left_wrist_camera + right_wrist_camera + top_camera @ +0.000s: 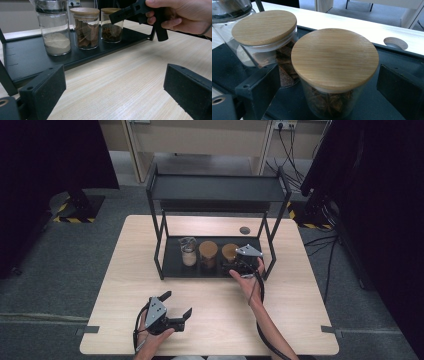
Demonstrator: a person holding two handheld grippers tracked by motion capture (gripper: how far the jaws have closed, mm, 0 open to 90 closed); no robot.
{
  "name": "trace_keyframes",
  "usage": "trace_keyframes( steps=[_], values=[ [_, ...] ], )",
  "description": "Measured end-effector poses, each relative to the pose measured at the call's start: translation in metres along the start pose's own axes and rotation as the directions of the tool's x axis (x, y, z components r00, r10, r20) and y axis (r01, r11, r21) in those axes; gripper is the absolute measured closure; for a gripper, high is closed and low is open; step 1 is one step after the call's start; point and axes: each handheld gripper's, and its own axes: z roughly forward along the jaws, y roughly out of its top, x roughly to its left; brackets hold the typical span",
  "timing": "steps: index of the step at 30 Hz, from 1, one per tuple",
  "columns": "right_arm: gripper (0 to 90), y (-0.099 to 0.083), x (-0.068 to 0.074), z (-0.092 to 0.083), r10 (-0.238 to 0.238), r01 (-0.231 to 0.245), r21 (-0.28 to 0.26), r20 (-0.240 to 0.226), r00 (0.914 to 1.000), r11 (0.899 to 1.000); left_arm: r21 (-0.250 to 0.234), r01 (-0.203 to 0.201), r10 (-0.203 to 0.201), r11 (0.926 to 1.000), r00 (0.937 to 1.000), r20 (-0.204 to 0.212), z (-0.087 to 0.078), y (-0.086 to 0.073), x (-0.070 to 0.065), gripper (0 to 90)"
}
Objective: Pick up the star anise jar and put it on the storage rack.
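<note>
Jars stand in a row on the lower tray of a black rack [218, 195] at the far side of the surface [150, 285]: a powder jar [189, 252] at left, a middle jar [208, 254], and at right the star-anise jar [332, 82] with its wooden lid. The right gripper [239, 265] hovers at this right jar, its fingers [398, 86] spread either side of it and not pressing, so nothing is held. The left gripper [175, 309] rests near the front edge, fingers [45, 87] released and empty. Judged from this, the step is either a fresh release or an approach; the next move calls for closing squarely below the lid or backing away cleanly.
</note>
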Motion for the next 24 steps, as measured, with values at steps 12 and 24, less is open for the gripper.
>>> trace_keyframes(
  steps=[12,24],
  values=[
    [5.4,-0.003,0.004,-0.007,0.016,-0.016,-0.008,-0.001,0.9999,1.000,0.000,0.002,-0.002,1.0000,1.0000,0.000,0.000,0.000,0.000,3.6],
    [5.4,-0.010,0.001,-0.020,0.034,-0.034,-0.019,0.001,0.9994,0.999,0.000,0.001,-0.001,1.0000,1.0000,-0.001,0.000,0.000,0.000,3.6]
  ],
)
